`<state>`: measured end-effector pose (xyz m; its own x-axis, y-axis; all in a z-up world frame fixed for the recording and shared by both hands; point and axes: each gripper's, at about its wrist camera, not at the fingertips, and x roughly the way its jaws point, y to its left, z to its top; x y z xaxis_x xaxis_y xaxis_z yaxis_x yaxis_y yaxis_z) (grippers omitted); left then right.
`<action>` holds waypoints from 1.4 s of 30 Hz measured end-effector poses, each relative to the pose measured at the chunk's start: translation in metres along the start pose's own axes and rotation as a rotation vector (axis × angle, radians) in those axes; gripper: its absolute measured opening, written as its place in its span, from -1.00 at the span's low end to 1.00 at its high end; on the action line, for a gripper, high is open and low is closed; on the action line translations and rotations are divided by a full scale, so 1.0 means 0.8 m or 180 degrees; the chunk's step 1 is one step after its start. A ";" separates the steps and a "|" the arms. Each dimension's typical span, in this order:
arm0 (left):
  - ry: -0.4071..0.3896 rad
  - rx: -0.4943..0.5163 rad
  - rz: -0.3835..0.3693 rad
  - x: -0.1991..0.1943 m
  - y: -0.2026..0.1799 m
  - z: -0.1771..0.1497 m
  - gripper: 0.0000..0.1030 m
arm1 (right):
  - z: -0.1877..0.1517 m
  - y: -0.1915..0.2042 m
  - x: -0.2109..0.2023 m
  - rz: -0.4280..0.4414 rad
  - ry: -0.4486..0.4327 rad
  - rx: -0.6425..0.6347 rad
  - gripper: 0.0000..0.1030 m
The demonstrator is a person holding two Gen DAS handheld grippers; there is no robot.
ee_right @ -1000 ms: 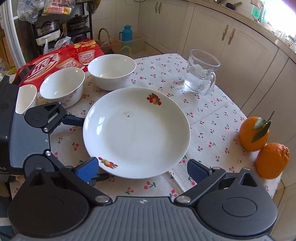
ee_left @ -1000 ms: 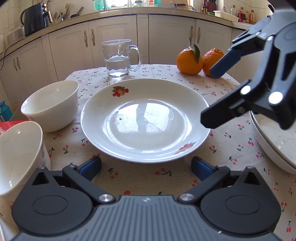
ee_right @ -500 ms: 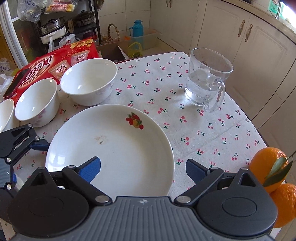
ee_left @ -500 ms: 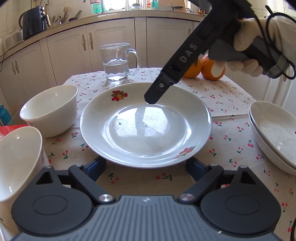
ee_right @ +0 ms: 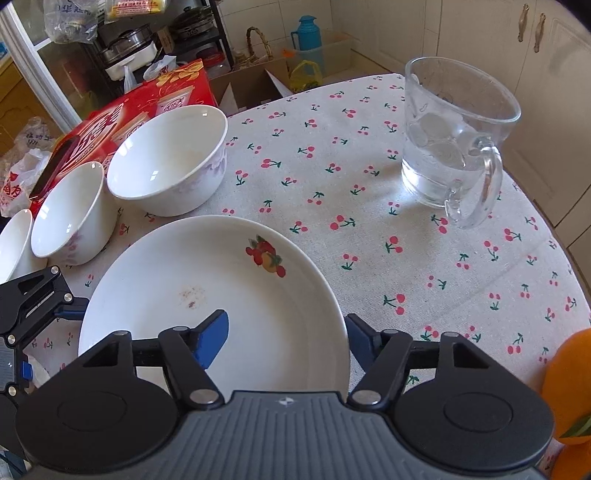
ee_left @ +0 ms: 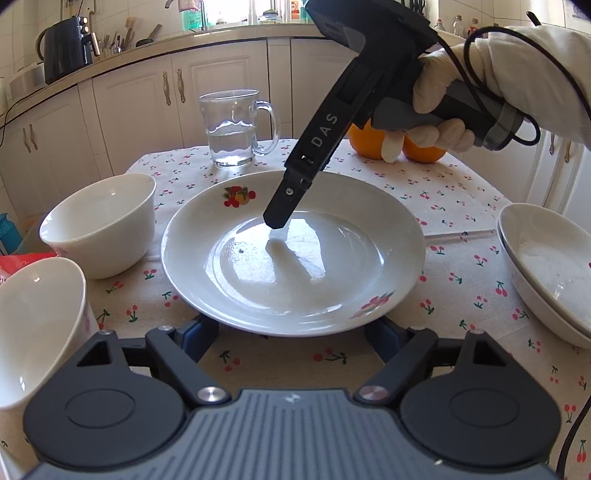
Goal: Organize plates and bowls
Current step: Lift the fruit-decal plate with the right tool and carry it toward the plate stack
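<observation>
Cream kitchen cabinets [ee_left: 173, 92], cherry-print tablecloth [ee_right: 332, 155], black kettle [ee_left: 66, 48], sunlit counter [ee_left: 207, 35]

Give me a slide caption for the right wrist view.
Right gripper open, fingers straddling the fruit-print plate's rim, bowls beyond.

White plate [ee_left: 332, 273] with red fruit motif, cherry-print tablecloth [ee_right: 332, 155], 2 oranges [ee_left: 421, 149], red box [ee_right: 122, 118]

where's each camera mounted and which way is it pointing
Left wrist: sits on the left gripper, low at the table's near edge, facing the kitchen cabinets across the white fruit-print plate; the gloved right hand shows too.
Right wrist: sits on the right gripper, above the plate's edge, looking down towards three white bowls; the left gripper shows at left.
Shared: the plate, the glass water mug.
</observation>
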<state>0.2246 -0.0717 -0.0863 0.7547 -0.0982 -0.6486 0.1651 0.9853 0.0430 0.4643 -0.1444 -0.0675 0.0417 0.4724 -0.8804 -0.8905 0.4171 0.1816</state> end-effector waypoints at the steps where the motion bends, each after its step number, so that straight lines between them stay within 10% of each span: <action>1: 0.0004 -0.0005 -0.0007 0.000 0.001 0.000 0.65 | 0.000 0.000 0.001 0.0013 0.0003 -0.0008 0.39; 42: 0.0178 0.0517 -0.0291 -0.073 -0.033 -0.005 0.50 | -0.077 0.053 -0.073 0.0102 -0.0156 0.0341 0.41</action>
<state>0.1736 -0.0910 -0.0528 0.6961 -0.1739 -0.6966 0.3351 0.9367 0.1010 0.3960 -0.2022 -0.0350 0.0384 0.5230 -0.8515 -0.8384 0.4806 0.2573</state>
